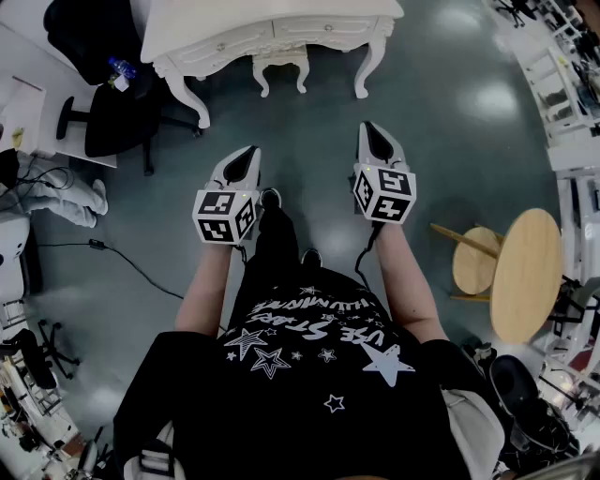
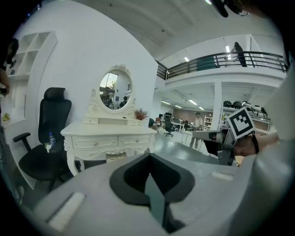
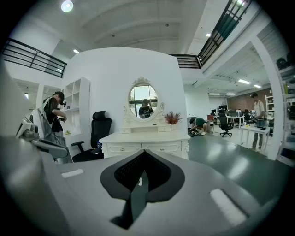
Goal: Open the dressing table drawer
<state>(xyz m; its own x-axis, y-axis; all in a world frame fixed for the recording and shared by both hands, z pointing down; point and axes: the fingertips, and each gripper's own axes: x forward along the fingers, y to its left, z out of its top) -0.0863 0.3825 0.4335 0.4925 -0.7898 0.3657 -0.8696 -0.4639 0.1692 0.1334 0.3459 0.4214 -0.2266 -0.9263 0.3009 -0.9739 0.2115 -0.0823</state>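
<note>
The white dressing table (image 1: 272,28) stands across the grey floor, well ahead of both grippers. Its two front drawers (image 2: 95,143) (image 3: 162,148) have small knobs and look closed. An oval mirror (image 3: 143,100) rises from its top. A white stool (image 1: 281,62) is tucked under it. My left gripper (image 1: 251,150) and right gripper (image 1: 368,127) are held side by side in the air, pointing at the table and touching nothing. Each one's jaws are pressed together on nothing, as the left gripper view (image 2: 148,156) and right gripper view (image 3: 144,154) show.
A black office chair (image 1: 112,122) stands left of the table, with a water bottle (image 1: 120,70) beside it. Round wooden stools (image 1: 525,272) are at my right. A black cable (image 1: 122,258) lies on the floor to the left. A person (image 3: 55,115) stands by the white shelves.
</note>
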